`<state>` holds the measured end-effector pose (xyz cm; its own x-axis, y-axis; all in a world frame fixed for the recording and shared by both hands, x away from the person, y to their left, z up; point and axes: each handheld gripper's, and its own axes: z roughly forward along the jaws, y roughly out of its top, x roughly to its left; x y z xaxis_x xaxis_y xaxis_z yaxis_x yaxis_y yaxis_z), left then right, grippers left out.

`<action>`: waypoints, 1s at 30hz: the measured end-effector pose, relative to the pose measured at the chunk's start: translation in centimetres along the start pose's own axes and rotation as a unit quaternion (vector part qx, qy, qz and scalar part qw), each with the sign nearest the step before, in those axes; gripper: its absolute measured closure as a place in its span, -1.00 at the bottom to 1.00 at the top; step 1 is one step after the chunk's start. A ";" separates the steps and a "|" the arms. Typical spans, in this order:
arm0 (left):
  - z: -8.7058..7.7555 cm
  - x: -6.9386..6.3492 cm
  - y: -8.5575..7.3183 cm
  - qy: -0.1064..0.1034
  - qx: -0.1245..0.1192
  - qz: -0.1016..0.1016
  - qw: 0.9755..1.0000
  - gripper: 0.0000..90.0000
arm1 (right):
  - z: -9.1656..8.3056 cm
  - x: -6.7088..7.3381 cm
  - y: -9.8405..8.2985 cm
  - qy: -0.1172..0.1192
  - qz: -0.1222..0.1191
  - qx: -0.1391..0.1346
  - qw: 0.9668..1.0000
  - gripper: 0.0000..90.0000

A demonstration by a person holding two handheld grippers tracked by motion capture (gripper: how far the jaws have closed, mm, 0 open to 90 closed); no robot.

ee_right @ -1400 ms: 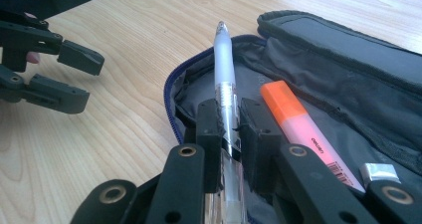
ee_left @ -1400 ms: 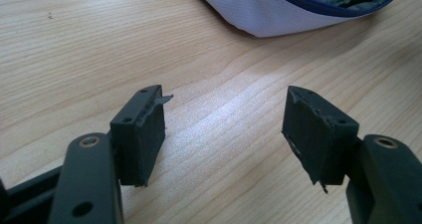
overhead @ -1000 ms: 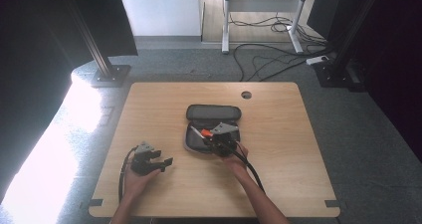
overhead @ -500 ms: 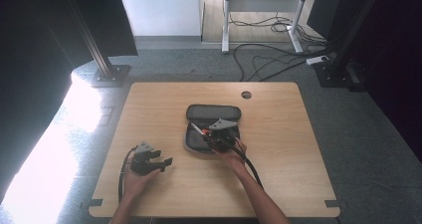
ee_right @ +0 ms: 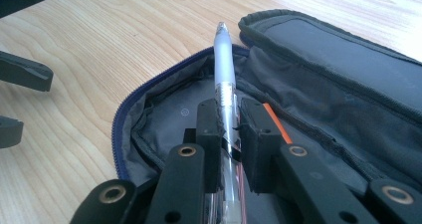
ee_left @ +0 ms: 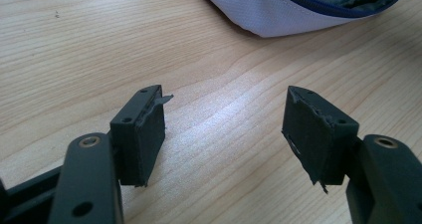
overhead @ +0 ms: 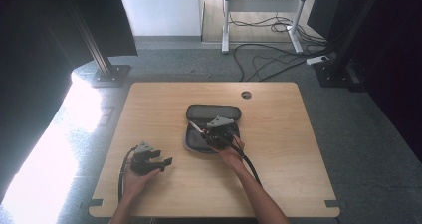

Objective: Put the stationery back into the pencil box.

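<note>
Little has changed: right gripper (ee_right: 230, 134) stays clamped on the pen (ee_right: 224, 69) over the open pencil case (ee_right: 318, 59); left gripper (ee_left: 224, 129) rests open on the counter (ee_left: 74, 45); pen not yet released.

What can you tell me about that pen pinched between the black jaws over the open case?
The pen is slim, with a frosted whitish barrel, a silvery band midway and a clear plastic section nearer the camera. The right gripper is shut on it, one pad on each side. It points away, its tip raised above the zip edge of the open grey pencil case. In the high view it shows as a thin light stick over the case.
</note>
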<state>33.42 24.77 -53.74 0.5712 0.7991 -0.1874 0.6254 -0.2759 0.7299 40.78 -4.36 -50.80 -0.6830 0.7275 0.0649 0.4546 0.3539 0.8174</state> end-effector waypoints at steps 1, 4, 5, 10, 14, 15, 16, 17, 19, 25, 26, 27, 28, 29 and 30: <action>0.0 0.0 0.0 0.000 0.000 0.000 1.000 -0.25 | 0.1 0.0 0.0 0.000 0.000 0.001 1.000 0.75; 0.0 0.1 0.0 0.000 -0.001 -0.002 1.000 -0.25 | 0.4 -0.1 -0.2 0.001 -0.003 0.007 1.000 0.75; 0.0 0.1 0.0 0.000 -0.001 -0.001 1.000 -0.25 | 0.5 -0.1 -0.3 0.000 -0.002 0.009 1.000 0.75; 0.0 0.1 0.0 0.000 0.000 -0.001 1.000 -0.25 | 1.1 -0.4 -0.5 -0.005 -0.005 0.021 1.000 0.74; 0.1 0.1 0.0 -0.001 0.001 0.000 1.000 -0.25 | 1.3 -0.6 -0.5 -0.003 -0.004 0.023 1.000 0.74; 0.1 0.1 0.0 -0.001 0.001 0.000 1.000 -0.25 | 1.3 -0.6 -0.5 -0.003 -0.004 0.022 1.000 0.74; 0.1 0.1 0.0 -0.001 0.001 -0.001 1.000 -0.25 | 1.4 -0.6 -0.6 -0.002 -0.004 0.022 1.000 0.74; 0.1 0.1 0.0 0.000 0.001 -0.001 1.000 -0.25 | 1.4 -0.6 -0.6 0.000 -0.004 0.021 1.000 0.74; 0.0 0.1 0.0 -0.001 0.001 -0.001 1.000 -0.25 | 1.5 -0.4 -0.6 0.003 -0.004 0.022 1.000 0.74; 0.1 0.1 0.0 -0.001 0.001 -0.001 1.000 -0.25 | 1.8 -0.3 -0.8 0.006 -0.006 0.031 0.999 0.73; 0.1 0.1 0.0 -0.001 0.001 -0.001 1.000 -0.25 | 1.9 -0.3 -0.9 0.006 -0.007 0.033 0.999 0.73; 0.1 0.1 -0.1 -0.001 0.001 -0.001 1.000 -0.25 | 1.9 -0.3 -0.9 0.007 -0.007 0.035 0.999 0.73; 0.1 0.1 0.0 -0.001 0.002 -0.001 1.000 -0.25 | 2.0 -0.3 -1.0 0.008 -0.007 0.036 0.999 0.73; 0.1 0.1 0.0 -0.001 0.002 -0.001 1.000 -0.25 | 2.0 -0.3 -1.0 0.009 -0.007 0.037 0.999 0.73; 0.1 0.1 0.0 -0.001 0.002 -0.001 1.000 -0.25 | 2.0 -0.3 -1.0 0.009 -0.009 0.038 0.999 0.73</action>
<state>33.48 24.80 -53.84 0.5711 0.7988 -0.1892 0.6287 -0.2774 0.7265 41.66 -3.74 -52.79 -0.7015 0.7099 0.0624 0.4843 0.4107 0.7725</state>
